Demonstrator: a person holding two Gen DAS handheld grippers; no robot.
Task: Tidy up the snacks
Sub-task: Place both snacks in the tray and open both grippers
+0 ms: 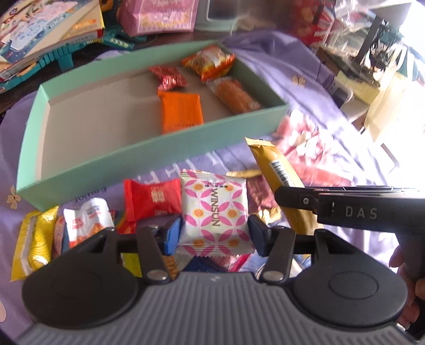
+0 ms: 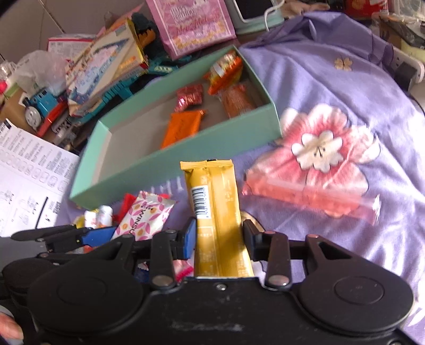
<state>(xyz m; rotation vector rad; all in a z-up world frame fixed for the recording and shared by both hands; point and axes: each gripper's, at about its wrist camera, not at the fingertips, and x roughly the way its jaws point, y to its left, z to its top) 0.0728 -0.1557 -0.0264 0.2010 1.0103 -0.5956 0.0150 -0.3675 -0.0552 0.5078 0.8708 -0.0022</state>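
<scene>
My left gripper (image 1: pixel 214 234) is shut on a white packet with pink petals (image 1: pixel 215 209), lettered WINSUN, above a heap of loose snacks: a red packet (image 1: pixel 152 201), a white-and-orange one (image 1: pixel 85 220), a yellow one (image 1: pixel 34 238). My right gripper (image 2: pixel 219 236) is shut on a long yellow bar (image 2: pixel 215 201) that sticks up forward. Both grippers hang side by side just in front of a mint-green box (image 1: pixel 148 148). At its right end the box holds an orange packet (image 1: pixel 182 112), a red foil candy (image 1: pixel 168 77), an orange-red pack (image 1: pixel 209 62) and a clear-wrapped orange snack (image 1: pixel 233 94).
Everything lies on a purple cloth with a pink flower (image 2: pixel 318 148). A clear bag of pink sweets (image 2: pixel 305 193) lies right of the box. Behind it are stacked books (image 1: pixel 39 31), a pink gift bag (image 1: pixel 159 16) and a blue toy train (image 2: pixel 39 106). A printed sheet (image 2: pixel 26 172) lies at the left.
</scene>
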